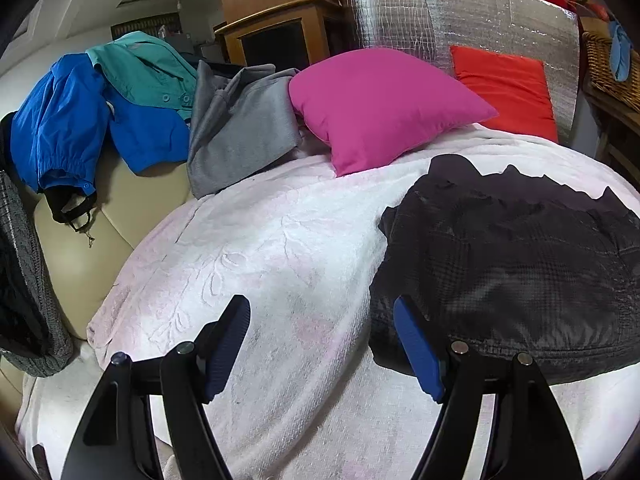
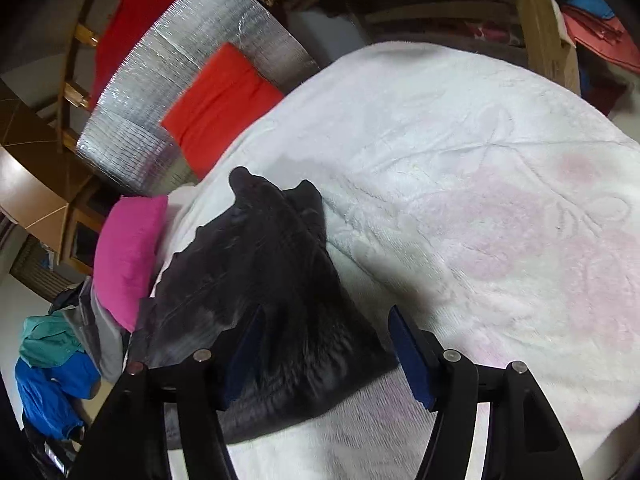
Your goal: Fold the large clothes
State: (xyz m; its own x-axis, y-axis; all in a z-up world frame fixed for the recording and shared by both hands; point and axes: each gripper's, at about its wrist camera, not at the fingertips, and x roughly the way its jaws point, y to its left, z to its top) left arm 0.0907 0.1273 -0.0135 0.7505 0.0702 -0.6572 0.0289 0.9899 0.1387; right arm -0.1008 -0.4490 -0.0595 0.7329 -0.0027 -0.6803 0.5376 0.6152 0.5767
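Observation:
A dark checked garment (image 1: 512,272) lies folded in a thick bundle on the white-and-pink blanket (image 1: 280,240) of a bed. My left gripper (image 1: 322,348) hangs open over bare blanket, and its right blue pad (image 1: 416,352) sits at the bundle's left edge. In the right wrist view the same garment (image 2: 260,272) tapers away to the upper left. Its near corner lies under and between the fingers of my right gripper (image 2: 328,356). That gripper is open: the left pad (image 2: 244,356) is over the cloth and the right pad (image 2: 412,360) stands clear of it over the blanket (image 2: 480,200).
A pink pillow (image 1: 380,108) and a red pillow (image 1: 508,88) lean on a silver foil panel (image 1: 460,24) at the bed's head. A blue jacket (image 1: 52,128), a teal shirt (image 1: 148,64) and a grey garment (image 1: 240,128) are piled on a beige seat (image 1: 80,248). A wicker basket (image 1: 604,64) stands far right.

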